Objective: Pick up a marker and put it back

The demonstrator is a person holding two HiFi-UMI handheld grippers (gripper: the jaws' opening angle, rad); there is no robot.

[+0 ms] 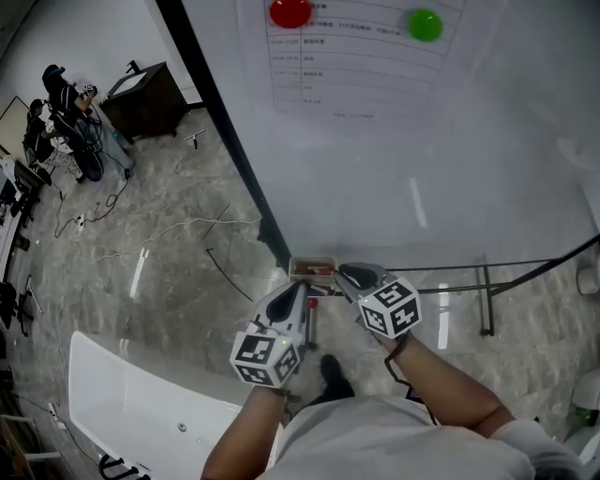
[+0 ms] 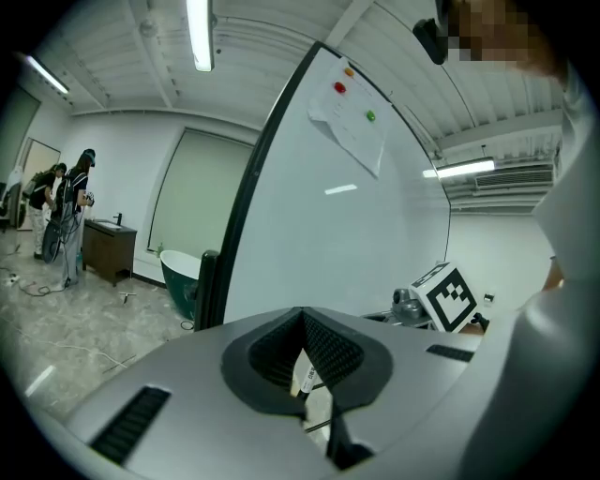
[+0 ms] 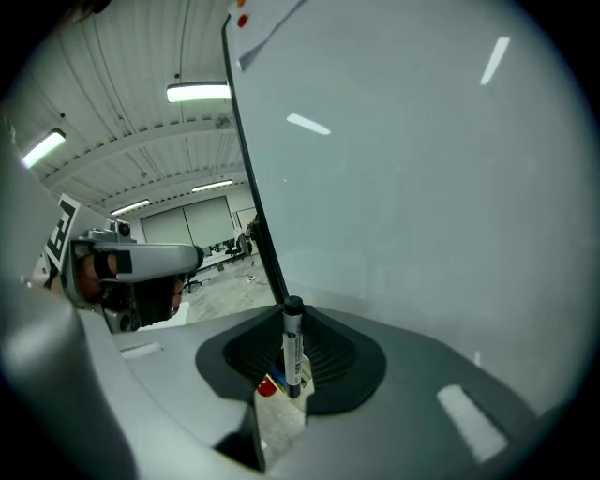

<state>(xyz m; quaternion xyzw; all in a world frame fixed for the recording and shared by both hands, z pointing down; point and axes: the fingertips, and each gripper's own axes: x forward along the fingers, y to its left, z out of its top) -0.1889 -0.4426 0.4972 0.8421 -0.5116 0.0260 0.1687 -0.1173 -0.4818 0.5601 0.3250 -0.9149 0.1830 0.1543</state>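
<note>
A black marker with a white label stands upright between the pads of my right gripper, which is shut on it. A red-capped marker shows just below it. In the head view my right gripper sits at the small marker tray on the whiteboard's lower left corner. My left gripper hovers just below and left of the tray. Its jaws are shut; a white labelled bit shows through the slit, and I cannot tell what it is.
A printed sheet with a red magnet and a green magnet hangs on the board. The board's stand legs are at the right. A white bathtub, floor cables, a dark cabinet and people are at the left.
</note>
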